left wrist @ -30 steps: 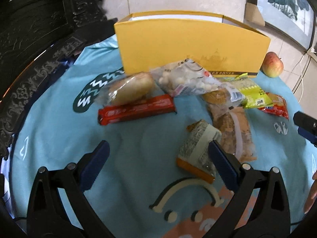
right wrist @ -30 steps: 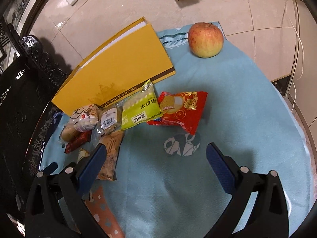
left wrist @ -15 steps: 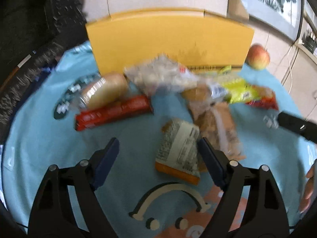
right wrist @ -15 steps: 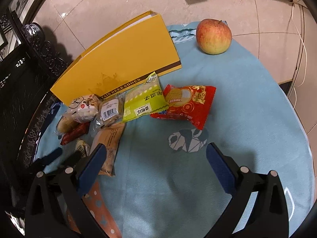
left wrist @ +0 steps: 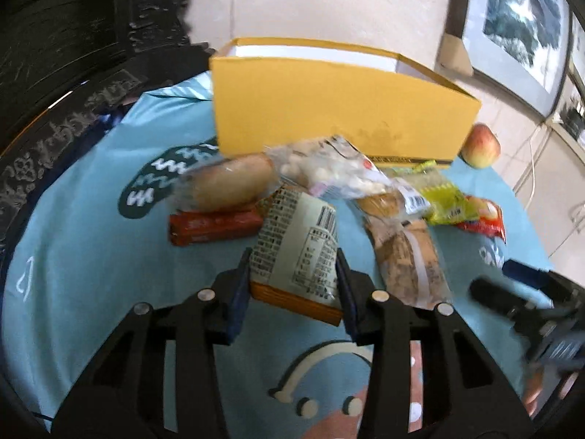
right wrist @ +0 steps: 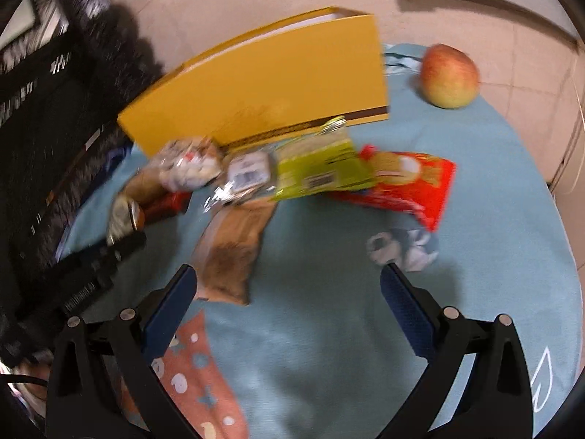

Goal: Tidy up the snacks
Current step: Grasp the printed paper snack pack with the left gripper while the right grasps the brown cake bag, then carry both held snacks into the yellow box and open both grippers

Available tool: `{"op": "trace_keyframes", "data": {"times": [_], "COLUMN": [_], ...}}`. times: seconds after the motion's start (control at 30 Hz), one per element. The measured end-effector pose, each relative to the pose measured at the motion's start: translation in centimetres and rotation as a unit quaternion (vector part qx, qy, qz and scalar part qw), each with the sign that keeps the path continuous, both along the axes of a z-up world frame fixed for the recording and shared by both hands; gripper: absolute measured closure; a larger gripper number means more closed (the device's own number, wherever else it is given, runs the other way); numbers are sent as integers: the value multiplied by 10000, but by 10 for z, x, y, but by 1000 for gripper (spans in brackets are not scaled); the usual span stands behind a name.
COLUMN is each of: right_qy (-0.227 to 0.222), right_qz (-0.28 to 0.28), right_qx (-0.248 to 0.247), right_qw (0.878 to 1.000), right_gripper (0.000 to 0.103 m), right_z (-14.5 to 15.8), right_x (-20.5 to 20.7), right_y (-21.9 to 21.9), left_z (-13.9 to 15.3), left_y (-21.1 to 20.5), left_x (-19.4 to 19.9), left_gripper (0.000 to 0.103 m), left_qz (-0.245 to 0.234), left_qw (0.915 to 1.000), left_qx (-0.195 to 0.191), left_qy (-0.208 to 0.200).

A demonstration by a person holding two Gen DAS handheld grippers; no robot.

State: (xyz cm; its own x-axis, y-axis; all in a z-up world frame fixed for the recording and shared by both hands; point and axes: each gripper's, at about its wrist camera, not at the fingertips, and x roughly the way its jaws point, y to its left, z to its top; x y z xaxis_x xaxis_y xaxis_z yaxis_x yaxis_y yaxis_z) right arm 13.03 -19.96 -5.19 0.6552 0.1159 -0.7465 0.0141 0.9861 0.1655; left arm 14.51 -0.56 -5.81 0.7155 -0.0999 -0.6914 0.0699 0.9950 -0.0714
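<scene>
Left tool (left wrist: pixel 294 285) clenched on a snack packet (left wrist: pixel 298 252); right tool (right wrist: pixel 287 292) released.
The packet sits between the left fingers, in front of the other snacks (left wrist: pixel 329 172) piled before the yellow box (left wrist: pixel 340 109) on the blue-clothed counter (left wrist: pixel 91 248). The right tool hovers beside a brown packet (right wrist: pixel 234 245).

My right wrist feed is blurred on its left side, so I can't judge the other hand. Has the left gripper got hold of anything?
Observer: Yes. The left gripper is shut on a pale pack with an orange bottom edge, one pad on each side of it.
Operator: Which face is up?
Observer: The printed back, with the barcode near its top right.
Operator: Is the yellow box open?
Observer: Yes, the yellow box has no lid on; its white inner wall shows.
</scene>
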Motion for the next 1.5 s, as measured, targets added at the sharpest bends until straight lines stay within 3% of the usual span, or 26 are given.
{"op": "trace_keyframes", "data": {"times": [0.07,0.17,0.33,0.4,0.53,0.63,0.87,1.1,1.17,1.4,1.5], "right_qy": [83,235,563,479,312,293,198,-236,-427,-1397,-1606], "right_qz": [65,231,395,371,489,504,468,462,437,329,395], "right_qx": [-420,-451,-616,-846,-1228,-1256,-589,-73,16,271,453], "right_qw": [9991,9984,9957,9946,9907,9904,9970,9986,9981,9893,9852], "right_gripper": [2,3,26,28,53,61,62,62,62,61,61], "right_z": [-1,-6,-20,-21,-22,-19,-9,30,46,107,125], "right_x": [7,20,44,47,43,36,9,-10,-14,-7,10], "right_y": [17,36,59,66,73,69,38,18,8,-10,-14], "left_z": [6,11,2,0,-2,-2,-5,-1,10,71,103], "left_y": [13,35,49,49,44,43,35,28,26,12,1], "left_x": [-1,1,9,11,11,10,11,7,3,9,32], "left_gripper": [60,60,60,60,60,60,60,60,60,60,60], "left_qz": [263,620,878,870,804,782,640,505,449,354,462], "left_qw": [9996,9978,9955,9955,9961,9962,9972,9979,9975,9971,9969], "left_qx": [-70,-237,-267,-260,-202,-272,-258,-315,-514,-631,-477], "left_qy": [-64,-52,215,279,308,288,304,262,199,-218,-411]}}
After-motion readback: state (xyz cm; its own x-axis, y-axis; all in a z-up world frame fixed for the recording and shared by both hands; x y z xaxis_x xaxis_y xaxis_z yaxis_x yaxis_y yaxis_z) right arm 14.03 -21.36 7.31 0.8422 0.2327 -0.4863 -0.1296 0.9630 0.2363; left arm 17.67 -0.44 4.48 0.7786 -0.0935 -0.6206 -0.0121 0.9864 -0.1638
